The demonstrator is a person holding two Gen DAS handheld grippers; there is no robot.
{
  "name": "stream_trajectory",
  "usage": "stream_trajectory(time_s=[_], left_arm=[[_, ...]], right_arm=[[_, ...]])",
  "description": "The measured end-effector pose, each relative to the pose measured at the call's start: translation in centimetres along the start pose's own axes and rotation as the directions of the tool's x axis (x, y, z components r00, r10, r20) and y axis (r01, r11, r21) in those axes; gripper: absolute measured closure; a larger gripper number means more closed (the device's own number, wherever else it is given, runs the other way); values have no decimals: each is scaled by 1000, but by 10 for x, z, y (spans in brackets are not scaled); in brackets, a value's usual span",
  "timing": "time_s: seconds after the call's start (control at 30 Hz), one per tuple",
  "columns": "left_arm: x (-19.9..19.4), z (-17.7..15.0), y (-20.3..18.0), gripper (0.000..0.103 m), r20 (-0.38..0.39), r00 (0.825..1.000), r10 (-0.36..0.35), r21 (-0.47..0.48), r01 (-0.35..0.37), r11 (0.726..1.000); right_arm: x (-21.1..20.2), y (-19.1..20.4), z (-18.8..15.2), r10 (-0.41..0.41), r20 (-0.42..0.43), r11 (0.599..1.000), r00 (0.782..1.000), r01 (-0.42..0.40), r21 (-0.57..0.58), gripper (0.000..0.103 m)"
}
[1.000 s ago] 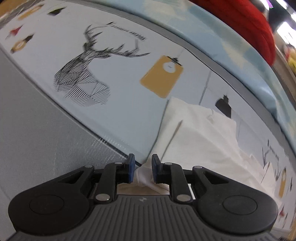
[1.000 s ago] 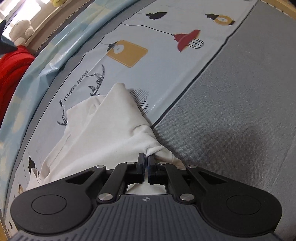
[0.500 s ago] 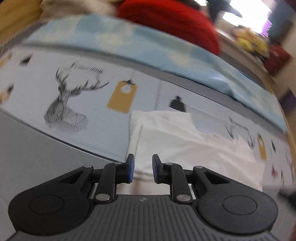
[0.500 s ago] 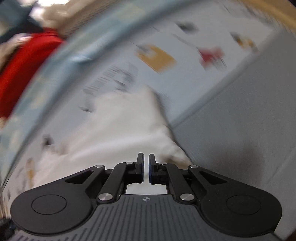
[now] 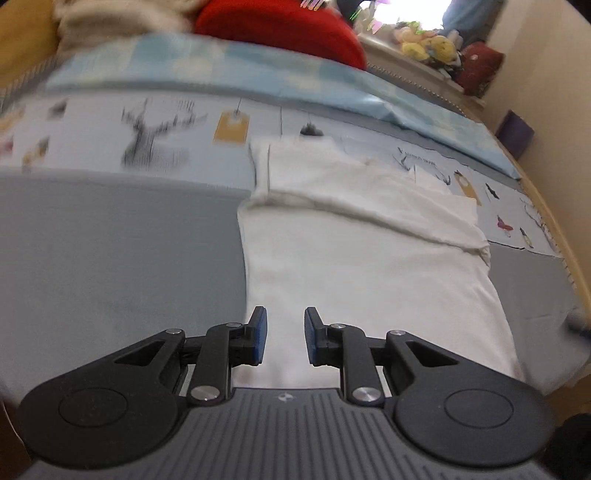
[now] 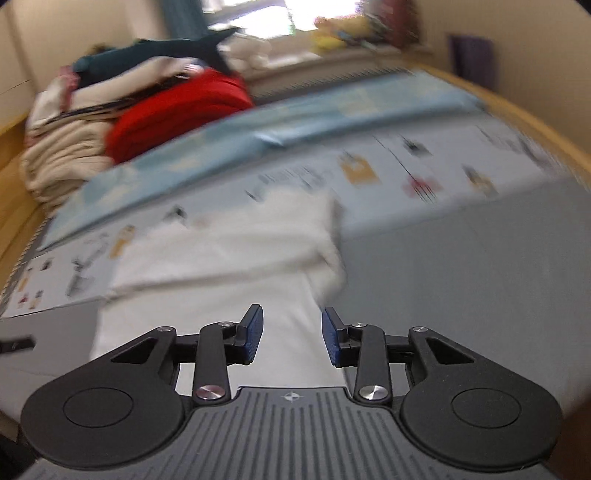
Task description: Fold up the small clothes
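My left tongs (image 5: 282,334) hang released above the white garment (image 5: 362,266) spread on the bed (image 5: 110,240); my right tongs (image 6: 291,334) are opening, gripping nothing.

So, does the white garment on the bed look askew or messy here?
Slightly. The white garment lies spread on the bed cover, with a bunched ridge across its folded-over far part. Both views are blurred; nothing looks spilled or damaged.

One white garment (image 5: 354,266), one red cushion (image 5: 280,29), two grippers, four fingers (image 5: 258,334)
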State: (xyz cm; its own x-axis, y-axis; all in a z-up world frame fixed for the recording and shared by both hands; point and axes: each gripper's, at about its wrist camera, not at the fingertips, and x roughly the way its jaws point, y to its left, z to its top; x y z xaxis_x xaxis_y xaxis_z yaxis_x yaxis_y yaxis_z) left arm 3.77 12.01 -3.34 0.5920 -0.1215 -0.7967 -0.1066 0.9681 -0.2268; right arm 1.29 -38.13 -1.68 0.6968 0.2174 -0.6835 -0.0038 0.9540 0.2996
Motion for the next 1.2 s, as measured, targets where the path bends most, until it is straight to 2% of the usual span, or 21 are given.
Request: stream_trajectory(time_s=[0.07, 0.13, 0.23, 0.3, 0.37, 0.5, 0.57, 0.73, 0.83, 0.87, 0.9, 0.93, 1.0, 1.07, 1.1, 1.13, 1.17, 1.2], left_arm=[[3, -10, 3, 80, -48, 999, -2, -1, 1, 1000], [2, -16, 5, 80, -81, 996, 23, 14, -22, 1000], [2, -26, 13, 79, -96, 995, 2, 10, -1, 1000], [15, -44, 28, 78, -118, 993, -1, -56, -6, 998], [35, -54, 39, 79, -246, 968, 50, -126, -83, 989], [42, -54, 39, 69, -252, 966, 63, -88, -88, 992], [45, -57, 42, 69, -278, 958, 74, -103, -106, 989], [56, -62, 36, 69, -338, 935, 106, -51, -130, 990], [61, -65, 35, 72, -355, 925, 132, -34, -154, 988], [61, -65, 35, 86, -355, 927, 124, -31, -145, 989], [61, -66, 33, 97, -352, 929, 113, -26, -130, 991], [59, -65, 32, 97, -338, 936, 103, -21, -117, 993], [47, -61, 29, 97, -283, 956, 74, -20, -83, 996], [33, -57, 29, 97, -241, 970, 33, -35, -43, 998], [30, -57, 30, 97, -246, 969, 29, -41, -41, 998], [32, -60, 32, 97, -277, 960, 48, -47, -63, 997], [38, -63, 35, 97, -311, 948, 72, -50, -92, 994], [44, -66, 36, 97, -337, 937, 91, -43, -112, 993]], right_arm=[[14, -17, -24, -67, -124, 990, 990, 82, 119, 83], [10, -27, -33, -16, -125, 981, 992, 40, 191, 83], [16, -34, -39, -71, -167, 987, 983, 93, 129, 83], [23, -43, -44, -59, -205, 985, 977, 91, 147, 83], [32, -48, -48, -65, -239, 987, 969, 97, 125, 83], [52, -49, -58, -101, -320, 990, 942, 126, 59, 79], [55, -50, -66, -118, -354, 989, 928, 142, 44, 78], [68, -42, -78, -152, -412, 987, 898, 159, -19, 76], [71, -36, -83, -172, -409, 985, 896, 166, -53, 75], [70, -35, -84, -174, -408, 985, 896, 165, -57, 74], [71, -33, -84, -172, -407, 985, 897, 161, -62, 78], [70, -32, -85, -167, -406, 986, 899, 154, -65, 97], [66, -33, -85, -129, -404, 992, 906, 123, -41, 99], [55, -35, -81, -86, -387, 995, 918, 96, 7, 100], [47, -37, -78, -66, -377, 996, 924, 86, 38, 100], [42, -39, -77, -57, -371, 995, 927, 83, 56, 100], [38, -40, -79, -62, -373, 994, 926, 91, 61, 100], [39, -39, -82, -83, -394, 993, 915, 109, 45, 100]])
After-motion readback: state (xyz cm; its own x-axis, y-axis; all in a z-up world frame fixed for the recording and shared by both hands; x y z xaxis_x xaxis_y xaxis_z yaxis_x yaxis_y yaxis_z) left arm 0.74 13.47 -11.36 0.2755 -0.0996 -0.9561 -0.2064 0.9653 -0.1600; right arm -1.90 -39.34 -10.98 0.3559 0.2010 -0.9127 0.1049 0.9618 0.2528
